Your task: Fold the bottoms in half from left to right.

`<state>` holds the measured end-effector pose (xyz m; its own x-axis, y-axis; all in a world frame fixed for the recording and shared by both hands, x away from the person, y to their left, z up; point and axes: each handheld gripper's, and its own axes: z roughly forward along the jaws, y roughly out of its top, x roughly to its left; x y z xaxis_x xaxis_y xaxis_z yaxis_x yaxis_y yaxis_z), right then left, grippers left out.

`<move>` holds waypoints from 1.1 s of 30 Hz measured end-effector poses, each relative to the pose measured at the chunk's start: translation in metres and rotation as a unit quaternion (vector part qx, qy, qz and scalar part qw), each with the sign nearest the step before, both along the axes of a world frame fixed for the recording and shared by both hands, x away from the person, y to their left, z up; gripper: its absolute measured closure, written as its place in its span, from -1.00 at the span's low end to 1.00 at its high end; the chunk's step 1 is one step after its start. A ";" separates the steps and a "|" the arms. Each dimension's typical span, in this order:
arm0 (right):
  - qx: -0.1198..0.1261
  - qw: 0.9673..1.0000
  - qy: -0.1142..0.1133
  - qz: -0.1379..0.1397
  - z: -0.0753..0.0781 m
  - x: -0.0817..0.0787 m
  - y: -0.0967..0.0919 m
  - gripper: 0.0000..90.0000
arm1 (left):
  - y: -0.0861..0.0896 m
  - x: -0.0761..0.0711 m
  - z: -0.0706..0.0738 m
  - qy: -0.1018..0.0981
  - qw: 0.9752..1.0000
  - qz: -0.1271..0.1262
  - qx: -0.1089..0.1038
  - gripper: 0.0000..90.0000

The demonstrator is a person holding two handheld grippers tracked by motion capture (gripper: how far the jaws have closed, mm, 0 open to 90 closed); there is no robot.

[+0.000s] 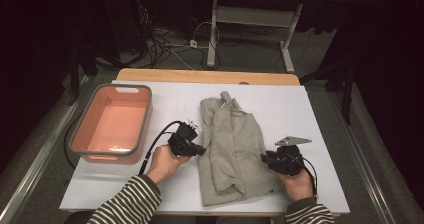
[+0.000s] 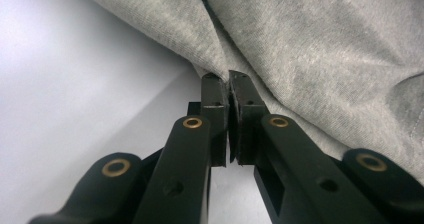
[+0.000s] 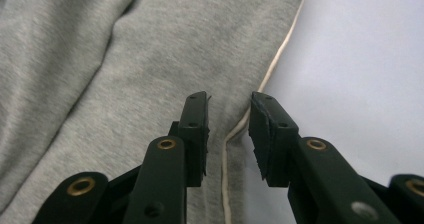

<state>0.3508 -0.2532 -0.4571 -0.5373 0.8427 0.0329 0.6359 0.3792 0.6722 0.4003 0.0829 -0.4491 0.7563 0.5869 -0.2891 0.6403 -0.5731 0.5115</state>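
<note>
Folding the grey garment on the table

The grey garment [image 1: 231, 151] lay lengthwise, near to far, between the grippers: left gripper [image 2: 228, 79] clamped on its left edge, right gripper [image 3: 228, 115] parted, straddling its right hem without pressing.

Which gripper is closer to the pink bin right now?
Left. The left gripper sits between the pink bin and the grey garment, jaws shut at the cloth's near edge. The right gripper is across the garment, jaws open over its far hem.

grey garment [image 2: 320, 49] cut off by frame edges, small white tag [image 1: 231, 103] unreadable
</note>
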 end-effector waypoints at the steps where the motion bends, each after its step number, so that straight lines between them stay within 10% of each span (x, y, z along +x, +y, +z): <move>1: -0.001 1.000 0.002 0.001 -0.001 0.000 0.000 0.54 | 0.002 0.000 0.000 0.000 1.000 0.000 0.001 0.87; 8: -0.028 0.999 0.004 0.032 -0.001 -0.010 0.010 0.92 | 0.016 -0.004 0.002 0.000 1.000 0.007 0.001 0.87; 24: -0.053 0.992 0.015 0.110 -0.003 -0.036 0.051 0.93 | 0.056 -0.027 -0.005 -0.005 0.999 0.034 -0.004 0.86; 33: -0.021 0.993 -0.037 0.109 0.022 -0.038 0.060 0.62 | 0.057 -0.039 -0.006 -0.036 0.998 0.059 0.003 0.20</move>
<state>0.3125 -0.1928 -0.4355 -0.7062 0.7065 -0.0460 0.4854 0.5306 0.6949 0.3614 0.1400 -0.4552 0.7010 0.6740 -0.2331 0.6649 -0.4996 0.5553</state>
